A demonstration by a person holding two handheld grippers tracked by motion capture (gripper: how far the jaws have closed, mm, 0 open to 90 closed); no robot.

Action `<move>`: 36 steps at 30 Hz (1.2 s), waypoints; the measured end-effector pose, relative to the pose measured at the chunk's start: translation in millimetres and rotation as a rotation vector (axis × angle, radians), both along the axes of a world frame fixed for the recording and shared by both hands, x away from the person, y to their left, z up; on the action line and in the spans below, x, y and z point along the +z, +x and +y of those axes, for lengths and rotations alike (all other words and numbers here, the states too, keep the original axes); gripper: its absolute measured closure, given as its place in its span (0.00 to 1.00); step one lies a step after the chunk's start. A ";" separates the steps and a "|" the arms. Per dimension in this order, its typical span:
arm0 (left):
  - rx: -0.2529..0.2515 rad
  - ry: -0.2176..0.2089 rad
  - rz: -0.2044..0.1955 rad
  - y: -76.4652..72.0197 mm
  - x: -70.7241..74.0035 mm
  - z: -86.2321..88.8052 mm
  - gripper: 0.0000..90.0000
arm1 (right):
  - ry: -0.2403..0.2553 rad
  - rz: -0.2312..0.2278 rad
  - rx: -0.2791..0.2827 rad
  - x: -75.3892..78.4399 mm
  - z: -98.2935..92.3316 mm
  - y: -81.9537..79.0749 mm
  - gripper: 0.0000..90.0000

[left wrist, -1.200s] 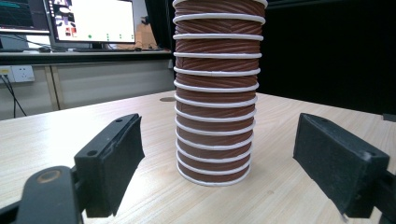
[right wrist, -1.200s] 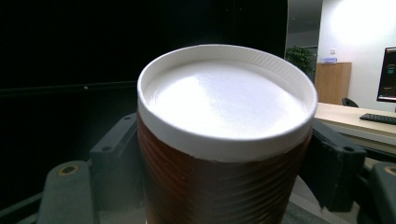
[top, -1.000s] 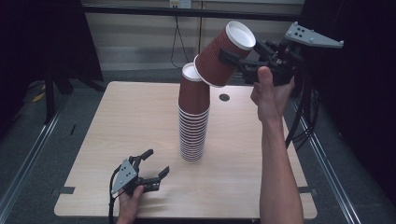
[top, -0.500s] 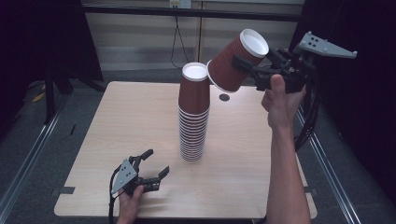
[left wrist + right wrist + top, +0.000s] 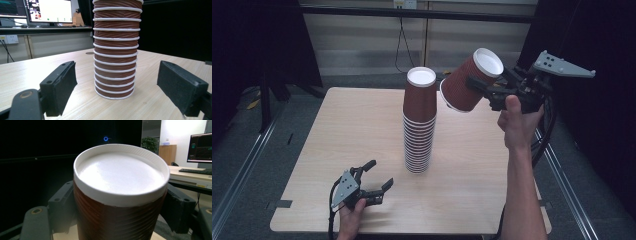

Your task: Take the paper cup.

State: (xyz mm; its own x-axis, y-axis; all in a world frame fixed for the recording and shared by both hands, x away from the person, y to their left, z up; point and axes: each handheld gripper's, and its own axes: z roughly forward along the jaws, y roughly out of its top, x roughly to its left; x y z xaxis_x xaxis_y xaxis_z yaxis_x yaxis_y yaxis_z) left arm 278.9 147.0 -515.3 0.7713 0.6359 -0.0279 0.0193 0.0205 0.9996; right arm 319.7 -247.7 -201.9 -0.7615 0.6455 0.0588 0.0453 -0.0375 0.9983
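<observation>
Item 1, right tongs [image 5: 484, 90]: clamped across the ribbed wall of 1 brown paper cup [image 5: 469, 82], held in the air at the far right, above the tabletop [image 5: 337, 130]. The cup is tilted, white base up and to the right, open mouth down and to the left, just beside the top of the cup stack [image 5: 419, 130] but apart from it. Item 2, left tongs [image 5: 379, 174]: apart and empty, resting low at the near left edge, pointed at the foot of the stack, which stands between their jaws in the left gripper view without touching them. Item 3, stack: upside-down cups nested in 1 upright column at mid tabletop. Step judged: carrying the single cup clear of the stack to stand it elsewhere. Handling notes: keep the mouth rim off the top cup, since a knock could topple the tall column; grip lightly, as the paper wall will likely dent; level the cup before lowering; release only once the rim sits flat. The left tongs could steady the column's base if it sways.
</observation>
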 end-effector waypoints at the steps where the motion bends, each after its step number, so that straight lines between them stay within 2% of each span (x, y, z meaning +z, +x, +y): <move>1: 0.000 0.000 0.000 0.0 0.0 0.0 0.17 | 0.000 0.004 0.002 -2.6 -0.3 -0.2 0.25; 17: 0.005 0.000 0.017 0.9 0.6 -1.3 0.17 | -0.017 0.043 0.010 -44.8 2.4 -8.5 0.25; 18: -0.002 0.023 0.005 1.6 1.2 -0.2 0.17 | -0.015 0.045 0.013 -47.5 2.2 -9.3 0.25; 19: -0.007 0.014 0.015 0.3 1.0 -1.3 0.17 | -0.017 0.047 0.011 -49.9 2.0 -10.2 0.25; 21: -0.014 0.039 0.007 -0.5 1.8 -0.9 0.17 | -0.014 0.050 0.018 -54.2 1.0 -11.7 0.25; 22: -0.018 0.039 0.006 -0.7 1.9 -1.2 0.17 | -0.020 0.057 0.020 -55.8 0.7 -12.5 0.25; 23: -0.020 0.025 0.025 -1.9 1.7 -2.3 0.17 | -0.023 0.061 0.017 -56.6 0.7 -13.1 0.25; 25: -0.034 0.023 0.043 -2.5 2.5 -2.3 0.17 | -0.029 0.062 0.015 -59.4 0.4 -15.3 0.25; 26: -0.036 0.032 0.032 -2.4 3.6 -1.0 0.17 | -0.027 0.065 0.016 -61.3 0.3 -16.5 0.25; 28: -0.065 0.022 0.053 -3.1 5.6 -0.5 0.17 | -0.033 0.070 0.012 -66.3 -0.7 -18.8 0.25; 30: -0.082 0.012 0.051 -3.2 7.7 -1.0 0.17 | -0.029 0.073 0.012 -69.1 -1.0 -19.7 0.25; 32: -0.096 0.036 0.036 -1.9 11.3 -0.8 0.17 | -0.023 0.082 0.014 -75.9 -0.5 -21.5 0.25; 36: -0.104 0.029 0.049 -2.4 16.6 -2.1 0.17 | -0.025 0.092 0.024 -84.8 3.0 -21.3 0.25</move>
